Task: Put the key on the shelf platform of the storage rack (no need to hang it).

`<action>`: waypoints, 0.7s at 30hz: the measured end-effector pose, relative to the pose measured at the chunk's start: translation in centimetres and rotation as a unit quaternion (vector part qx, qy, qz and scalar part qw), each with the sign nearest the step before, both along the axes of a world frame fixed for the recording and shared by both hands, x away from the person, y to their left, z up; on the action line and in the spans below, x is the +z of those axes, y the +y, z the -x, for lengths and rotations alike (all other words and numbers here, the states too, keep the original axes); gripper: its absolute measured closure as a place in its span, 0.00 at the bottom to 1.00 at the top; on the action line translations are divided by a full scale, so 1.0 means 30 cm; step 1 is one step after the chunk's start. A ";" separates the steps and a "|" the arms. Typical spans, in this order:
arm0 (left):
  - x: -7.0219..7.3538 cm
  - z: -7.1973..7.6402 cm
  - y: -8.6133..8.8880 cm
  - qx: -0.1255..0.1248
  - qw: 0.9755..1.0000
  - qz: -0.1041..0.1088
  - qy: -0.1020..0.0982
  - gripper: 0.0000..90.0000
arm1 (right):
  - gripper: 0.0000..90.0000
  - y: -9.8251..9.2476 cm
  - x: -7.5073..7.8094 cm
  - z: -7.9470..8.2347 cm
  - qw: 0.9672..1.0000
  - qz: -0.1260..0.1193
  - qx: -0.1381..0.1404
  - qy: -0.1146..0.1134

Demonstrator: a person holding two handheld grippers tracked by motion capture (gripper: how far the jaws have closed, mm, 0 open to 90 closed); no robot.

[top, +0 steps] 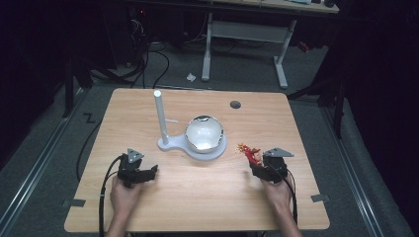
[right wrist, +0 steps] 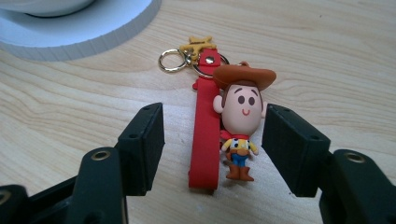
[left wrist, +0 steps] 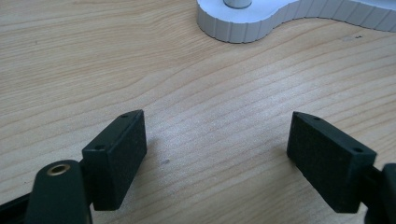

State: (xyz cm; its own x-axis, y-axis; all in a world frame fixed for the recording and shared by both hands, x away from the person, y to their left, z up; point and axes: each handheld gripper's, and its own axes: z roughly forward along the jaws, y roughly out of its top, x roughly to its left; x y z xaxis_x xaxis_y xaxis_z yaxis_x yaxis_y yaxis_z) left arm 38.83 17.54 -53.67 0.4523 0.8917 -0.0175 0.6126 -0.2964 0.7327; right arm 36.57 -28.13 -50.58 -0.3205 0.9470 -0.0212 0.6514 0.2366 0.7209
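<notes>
A keychain (right wrist: 236, 121) lies flat on the wooden table (top: 197, 192): a small cowboy figure with a brown hat, a red strap (right wrist: 204, 140) and a gold ring (right wrist: 170, 60). My right gripper (right wrist: 215, 112) is open and stands around it, one jaw on each side, the pads not pressing. In the high view the keychain (top: 251, 154) lies just ahead of the right gripper (top: 257, 167) at the table's right. My left gripper (top: 149, 173) rests at the left front, open, with only bare wood between its jaws (left wrist: 217, 116).
A white stand (top: 170, 144) sits mid-table with an upright white pole (top: 159, 116) and a shiny bowl (top: 203, 132) on its round base. Its ribbed edge (left wrist: 243, 28) lies ahead of the left gripper. A cable hole (top: 235, 104) is at the far side.
</notes>
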 end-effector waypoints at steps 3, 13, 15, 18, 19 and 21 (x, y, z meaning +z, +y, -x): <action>0.000 0.000 0.000 0.000 1.000 0.000 0.000 0.23 | 0.43 0.002 -0.010 -0.019 1.000 0.011 -0.002 0.006; 0.000 0.000 0.000 0.000 1.000 0.000 0.000 0.23 | 0.43 0.006 -0.042 -0.070 0.999 0.011 -0.013 0.027; 0.000 0.000 0.000 0.000 1.000 0.000 0.000 0.23 | 0.44 0.008 -0.047 -0.077 0.999 0.018 -0.015 0.028; 0.000 0.000 0.000 0.000 1.000 0.000 0.000 0.23 | 0.48 0.002 -0.055 -0.083 0.999 0.021 -0.020 0.030; 0.000 0.000 0.000 0.000 1.000 0.000 0.000 0.23 | 0.48 0.002 -0.055 -0.083 0.999 0.021 -0.020 0.030; 0.000 0.000 0.000 0.000 1.000 0.000 0.000 0.23 | 0.52 0.000 -0.056 -0.083 0.999 0.019 -0.021 0.030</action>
